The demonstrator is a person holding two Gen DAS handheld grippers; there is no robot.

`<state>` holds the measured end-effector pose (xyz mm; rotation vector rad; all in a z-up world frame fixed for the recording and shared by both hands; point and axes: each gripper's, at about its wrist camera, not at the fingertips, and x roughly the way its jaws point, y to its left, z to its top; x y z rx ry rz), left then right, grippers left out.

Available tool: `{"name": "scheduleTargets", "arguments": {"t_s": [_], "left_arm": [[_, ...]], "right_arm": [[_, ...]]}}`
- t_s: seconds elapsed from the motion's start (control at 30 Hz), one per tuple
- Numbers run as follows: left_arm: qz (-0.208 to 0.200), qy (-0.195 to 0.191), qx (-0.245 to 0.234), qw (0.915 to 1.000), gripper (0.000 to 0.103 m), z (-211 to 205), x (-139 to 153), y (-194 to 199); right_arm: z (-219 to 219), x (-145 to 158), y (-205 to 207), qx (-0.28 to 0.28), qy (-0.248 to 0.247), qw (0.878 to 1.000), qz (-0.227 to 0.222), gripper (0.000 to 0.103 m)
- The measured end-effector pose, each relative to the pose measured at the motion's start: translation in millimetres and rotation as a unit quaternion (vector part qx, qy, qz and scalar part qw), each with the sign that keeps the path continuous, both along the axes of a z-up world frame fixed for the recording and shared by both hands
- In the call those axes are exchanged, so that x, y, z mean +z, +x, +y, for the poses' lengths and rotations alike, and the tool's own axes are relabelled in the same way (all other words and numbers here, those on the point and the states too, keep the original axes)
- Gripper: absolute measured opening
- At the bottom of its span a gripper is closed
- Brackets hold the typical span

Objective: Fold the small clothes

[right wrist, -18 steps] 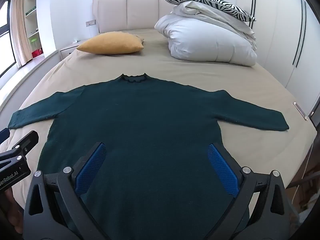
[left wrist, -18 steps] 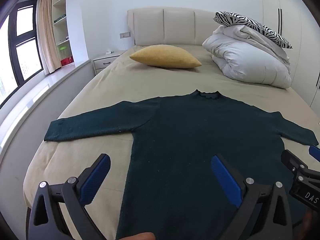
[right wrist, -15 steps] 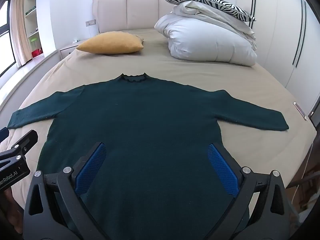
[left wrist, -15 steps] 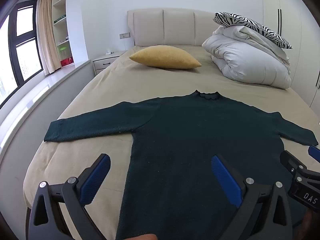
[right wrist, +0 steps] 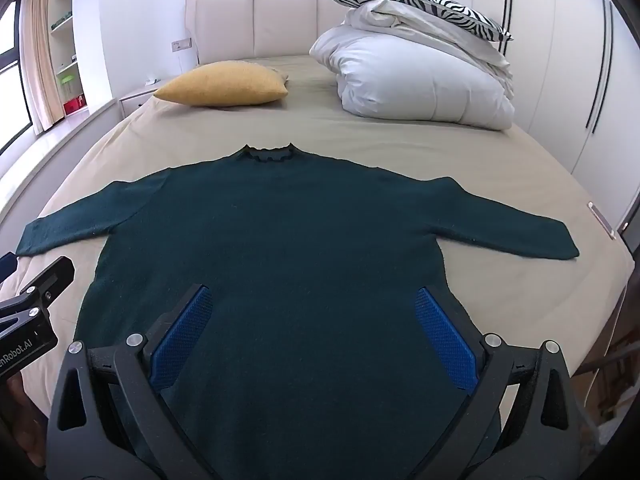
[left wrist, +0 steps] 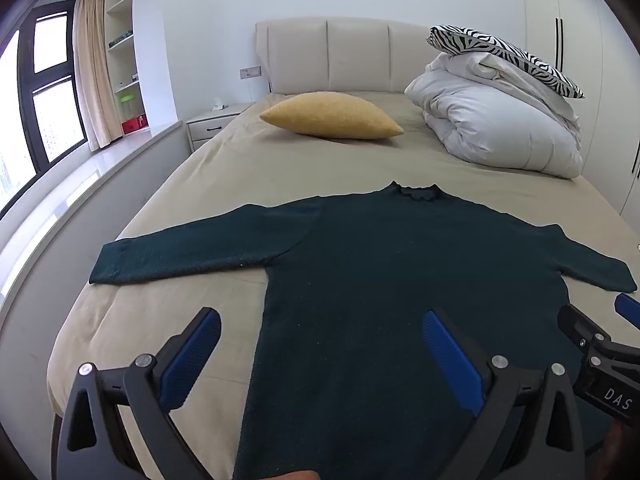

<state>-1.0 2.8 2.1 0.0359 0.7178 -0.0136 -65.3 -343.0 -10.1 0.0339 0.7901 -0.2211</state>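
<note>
A dark green long-sleeved sweater (left wrist: 392,264) lies flat on the beige bed (left wrist: 224,168), collar toward the headboard, both sleeves spread out sideways. It also shows in the right wrist view (right wrist: 280,232). My left gripper (left wrist: 320,336) is open and empty, held above the sweater's lower left part. My right gripper (right wrist: 312,312) is open and empty above the sweater's lower middle. Each gripper shows at the edge of the other's view: the right one (left wrist: 600,356) and the left one (right wrist: 32,304).
A yellow pillow (left wrist: 332,116) lies near the headboard. A folded white duvet (left wrist: 496,128) with a zebra-print pillow (left wrist: 508,56) on top sits at the back right. A nightstand (left wrist: 208,124) and a window ledge (left wrist: 64,196) run along the left. Wardrobe doors (right wrist: 592,60) stand at the right.
</note>
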Motion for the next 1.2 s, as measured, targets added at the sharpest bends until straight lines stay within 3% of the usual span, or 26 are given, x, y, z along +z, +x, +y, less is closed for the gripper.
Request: {"name": "scheduleTargets", "arguments": {"t_s": [1.2], "left_arm": [[-0.001,0.0,0.0,1.0,0.103,-1.6,0.2,-1.1]], "right_arm": [[3.8,-5.9,0.0,0.0,0.005,1.0,0.004,0.103]]}}
